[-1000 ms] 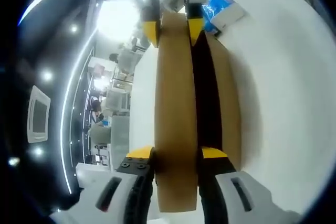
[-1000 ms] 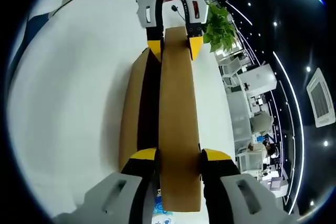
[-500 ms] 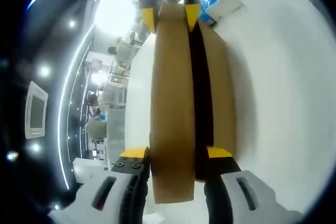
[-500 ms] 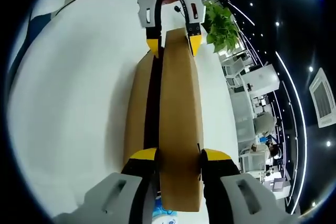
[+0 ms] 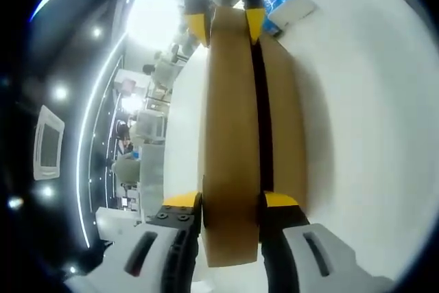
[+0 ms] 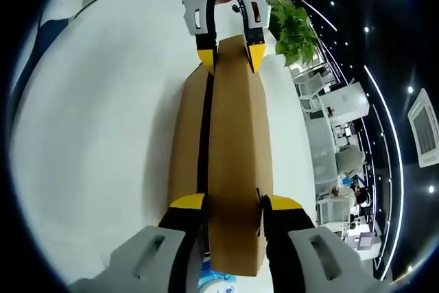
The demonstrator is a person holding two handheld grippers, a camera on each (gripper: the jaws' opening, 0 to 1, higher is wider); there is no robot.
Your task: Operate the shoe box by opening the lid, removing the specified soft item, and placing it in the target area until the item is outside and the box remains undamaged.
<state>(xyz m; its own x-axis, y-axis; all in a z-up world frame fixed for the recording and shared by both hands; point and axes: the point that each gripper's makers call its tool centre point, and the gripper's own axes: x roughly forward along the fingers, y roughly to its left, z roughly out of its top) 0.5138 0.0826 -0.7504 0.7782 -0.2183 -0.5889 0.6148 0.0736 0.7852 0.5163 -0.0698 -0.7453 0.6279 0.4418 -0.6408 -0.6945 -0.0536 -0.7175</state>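
The brown shoe box [image 5: 278, 114] lies on the white desk [image 5: 370, 121], its lid [image 5: 232, 135] raised off the base with a dark gap between them. The left tongs [image 5: 230, 200] clamp one end of the lid, and the right tongs [image 6: 230, 200] clamp the opposite end. A blue-and-white packet [image 5: 289, 6] lies just beyond the box.
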